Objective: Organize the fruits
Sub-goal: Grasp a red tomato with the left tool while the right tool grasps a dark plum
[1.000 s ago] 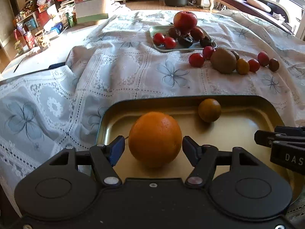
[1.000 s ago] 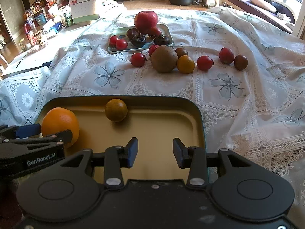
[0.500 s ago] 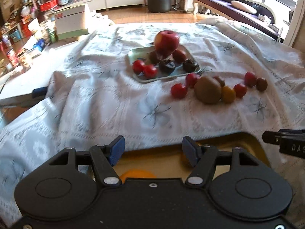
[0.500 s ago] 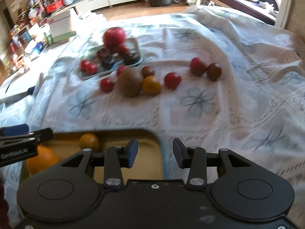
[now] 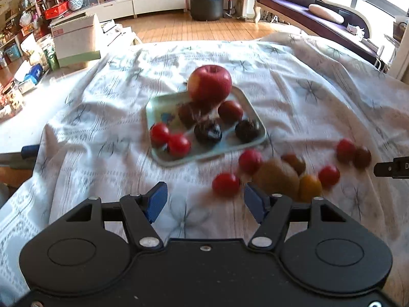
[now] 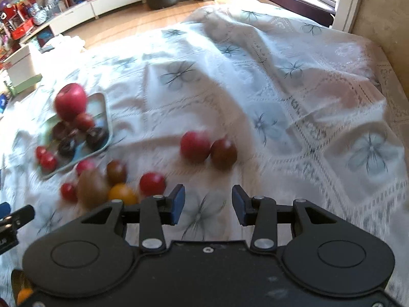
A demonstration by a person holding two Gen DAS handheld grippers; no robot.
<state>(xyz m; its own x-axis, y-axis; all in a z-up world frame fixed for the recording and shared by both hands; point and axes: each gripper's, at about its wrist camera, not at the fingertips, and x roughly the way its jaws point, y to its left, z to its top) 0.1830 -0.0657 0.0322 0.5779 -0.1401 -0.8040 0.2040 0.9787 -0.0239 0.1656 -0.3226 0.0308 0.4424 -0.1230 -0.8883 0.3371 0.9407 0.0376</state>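
A pale green tray (image 5: 158, 102) holds a big red apple (image 5: 209, 81), red tomatoes and dark fruits; it shows too in the right wrist view (image 6: 101, 102). Loose fruit lies on the cloth near it: a brown kiwi (image 5: 277, 177), an orange-yellow fruit (image 5: 309, 186) and several red tomatoes (image 5: 226, 184). My left gripper (image 5: 204, 199) is open and empty, just short of the kiwi. My right gripper (image 6: 207, 206) is open and empty above the cloth, with a red fruit (image 6: 195, 147) and a brown fruit (image 6: 223, 153) ahead.
A white lace tablecloth (image 6: 294, 89) covers the table, rumpled at the right. The gold tray's corner with an orange fruit (image 6: 24, 293) shows at the bottom left of the right wrist view. A cardboard box (image 5: 74, 41) and shelves stand far left.
Both grippers have left the gold tray and moved forward over the cloth toward the loose fruit. The orange stays behind in the gold tray. Both stay open.
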